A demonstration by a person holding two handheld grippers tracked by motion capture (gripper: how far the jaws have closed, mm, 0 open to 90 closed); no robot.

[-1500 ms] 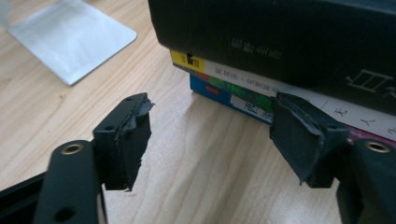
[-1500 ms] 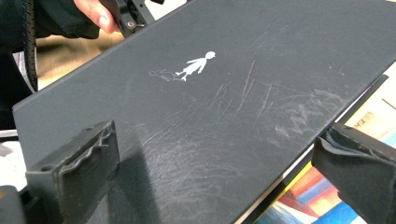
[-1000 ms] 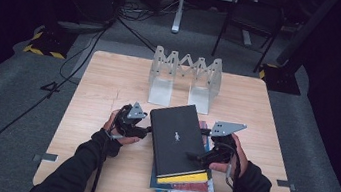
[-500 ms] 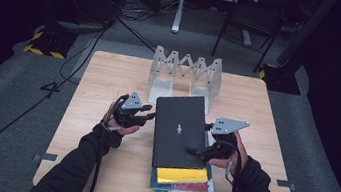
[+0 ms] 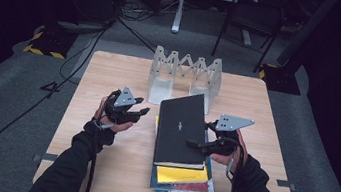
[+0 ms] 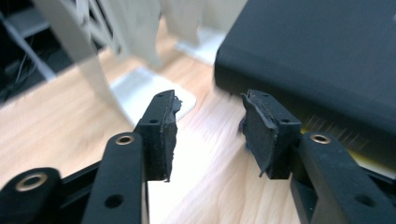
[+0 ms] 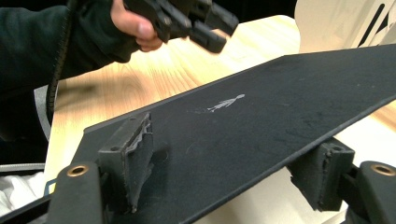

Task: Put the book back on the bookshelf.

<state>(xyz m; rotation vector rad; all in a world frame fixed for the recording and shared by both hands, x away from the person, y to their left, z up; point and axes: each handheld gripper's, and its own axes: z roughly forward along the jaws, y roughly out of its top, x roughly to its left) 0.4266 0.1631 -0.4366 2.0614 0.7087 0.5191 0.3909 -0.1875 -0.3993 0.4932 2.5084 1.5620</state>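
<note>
A black hardcover book (image 5: 181,128) with a small silver figure on its cover is held over a stack of books (image 5: 182,176), its far end reaching toward a white zigzag rack (image 5: 185,70). My right gripper (image 5: 197,144) is shut on the book's right edge. In the right gripper view one pad (image 7: 135,154) presses on the black book's cover (image 7: 261,116) and the other sits beneath it. My left gripper (image 5: 142,112) stands open just left of the book, apart from it. In the left gripper view its fingers (image 6: 163,130) frame bare wood, with the black book (image 6: 317,51) to the right.
The wooden table (image 5: 111,72) has free room at left and front left. The rack (image 6: 140,28) stands at the back middle with its feet on the wood. A yellow book (image 5: 183,173) tops the stack. Cables and chair legs lie on the floor beyond the table.
The black book has swung straight and moved away from the person toward the rack, carried by the right gripper. The left gripper shifted slightly farther from the person and stays open.
</note>
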